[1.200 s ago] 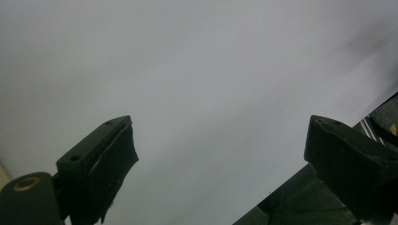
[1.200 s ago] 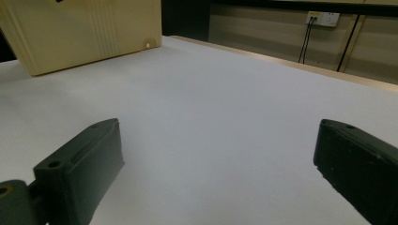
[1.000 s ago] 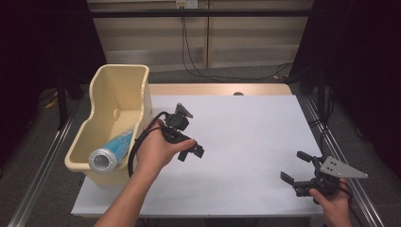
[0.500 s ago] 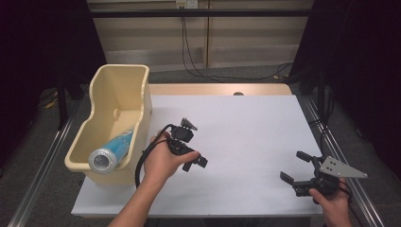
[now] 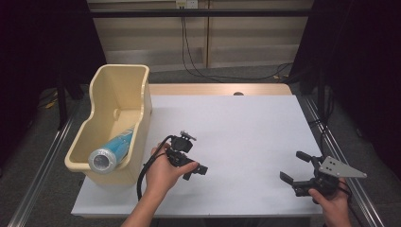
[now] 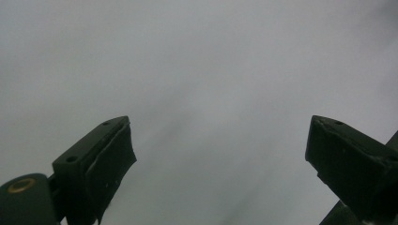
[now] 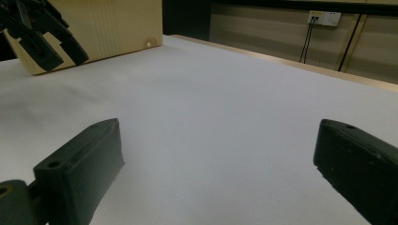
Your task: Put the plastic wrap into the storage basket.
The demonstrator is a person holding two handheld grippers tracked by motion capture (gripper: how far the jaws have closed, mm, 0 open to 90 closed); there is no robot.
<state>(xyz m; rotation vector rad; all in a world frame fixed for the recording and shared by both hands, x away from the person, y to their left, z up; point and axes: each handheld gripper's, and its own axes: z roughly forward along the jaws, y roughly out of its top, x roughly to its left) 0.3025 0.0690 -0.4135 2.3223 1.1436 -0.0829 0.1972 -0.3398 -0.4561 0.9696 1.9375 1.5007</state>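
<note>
My jaws gape empty on both grippers; my left gripper [image 5: 188, 163] has sunk toward the white table [image 5: 246, 127], nearer me. The beige bin [image 5: 118, 101] holds a blue tube [image 5: 111, 152] lying slanted. My right gripper [image 5: 299, 171] rests unmoved.

The high view looks from above the person's side, forward and down, and takes in the whole white-topped bench [image 5: 246, 127] with the wall behind it. The left gripper view sits very near the bench surface and faces down on it between its own two black jaws, so it gives a blurred grey-white field. The right gripper view is low and looks almost level across the same bench. It shares with the high view the cream plastic tub [image 5: 120, 99] [image 7: 117, 23] and the wall socket [image 5: 185, 4] [image 7: 325, 18].
</note>
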